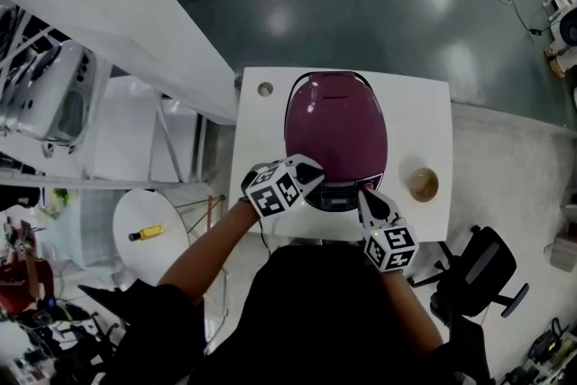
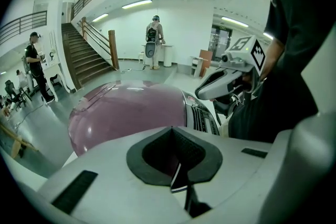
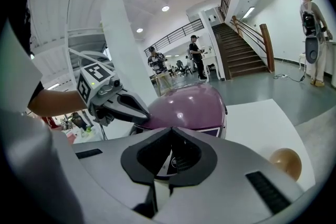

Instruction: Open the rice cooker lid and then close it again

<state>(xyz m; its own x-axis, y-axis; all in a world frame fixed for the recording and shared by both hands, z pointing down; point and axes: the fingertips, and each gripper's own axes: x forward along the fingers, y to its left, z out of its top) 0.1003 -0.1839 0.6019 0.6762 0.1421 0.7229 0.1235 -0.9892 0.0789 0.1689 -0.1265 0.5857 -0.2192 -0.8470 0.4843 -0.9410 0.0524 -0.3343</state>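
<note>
Rice cooker point(image 1: 335, 140) mid-bench point(image 1: 433, 117), lid point(image 1: 329, 104) down, so unopened or already reclosed, can't tell which; left hand-held gripper point(image 1: 314, 170) and right hand-held gripper point(image 1: 365, 194) at its front, jaws closed, holding nothing.

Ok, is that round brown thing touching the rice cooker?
Apart. The head view shows bare white table between the round brown thing and the rice cooker.

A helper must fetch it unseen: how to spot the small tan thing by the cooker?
Find the white square table with the purple cooker in its middle. Right of the cooker, by the near edge, sits a small round tan piece. The only other small round thing, a grey disc, lies at the far left corner.
</note>
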